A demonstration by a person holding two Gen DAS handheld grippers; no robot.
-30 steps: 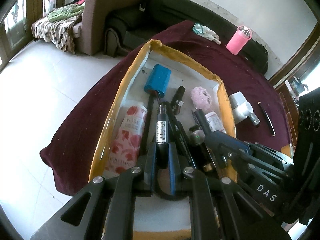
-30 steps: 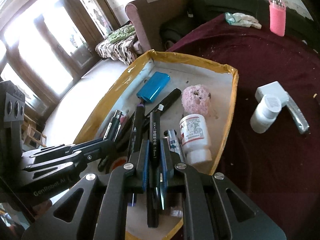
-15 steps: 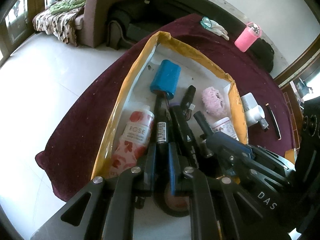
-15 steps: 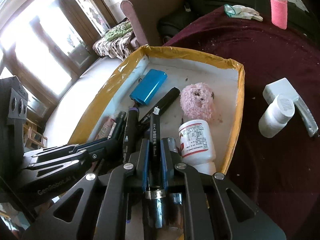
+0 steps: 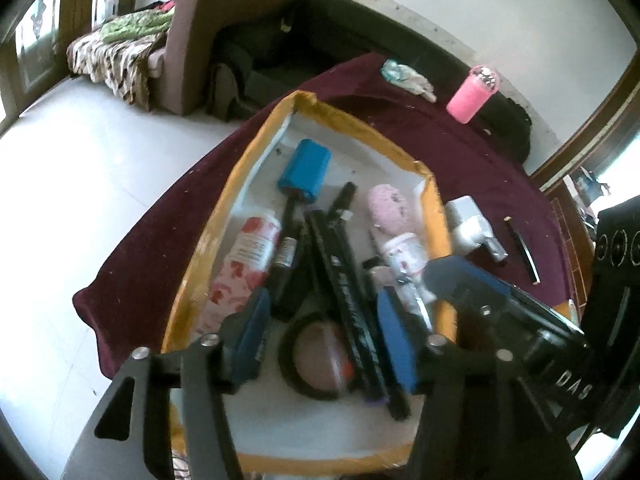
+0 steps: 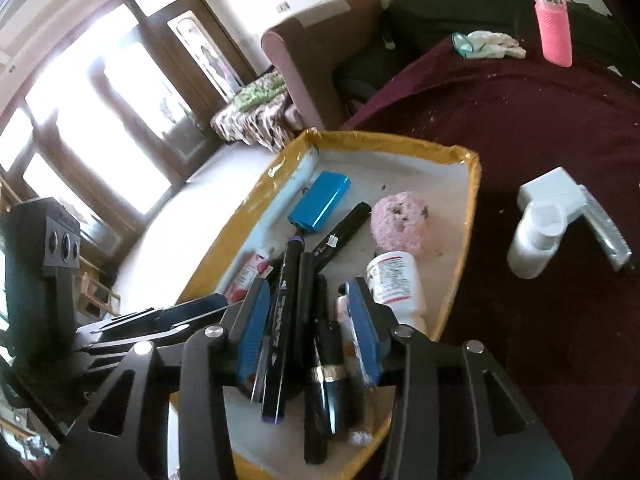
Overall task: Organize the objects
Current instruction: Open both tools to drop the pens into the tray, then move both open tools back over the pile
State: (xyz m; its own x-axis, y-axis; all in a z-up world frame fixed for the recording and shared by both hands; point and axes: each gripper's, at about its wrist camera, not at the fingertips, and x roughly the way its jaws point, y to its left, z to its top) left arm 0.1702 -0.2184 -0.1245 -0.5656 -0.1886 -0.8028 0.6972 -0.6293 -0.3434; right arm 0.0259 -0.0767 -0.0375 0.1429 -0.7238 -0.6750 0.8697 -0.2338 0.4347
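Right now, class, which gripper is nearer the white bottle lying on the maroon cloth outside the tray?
Right. The right gripper, jaws opening over pens, sits at the tray side nearest the white bottle; the left gripper, also opening, is farther across the tray.

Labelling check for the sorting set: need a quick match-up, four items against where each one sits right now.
Items
1. blue battery pack
2. pink bottle
3. white plastic bottle
4. round compact

Places
a. on the maroon cloth, lying just right of the yellow-rimmed tray, outside it
b. inside the tray, at its far end
c. inside the tray, at its near end, under the black pens
d. standing at the far edge of the cloth

Pairs: 1-b, 2-d, 3-a, 4-c
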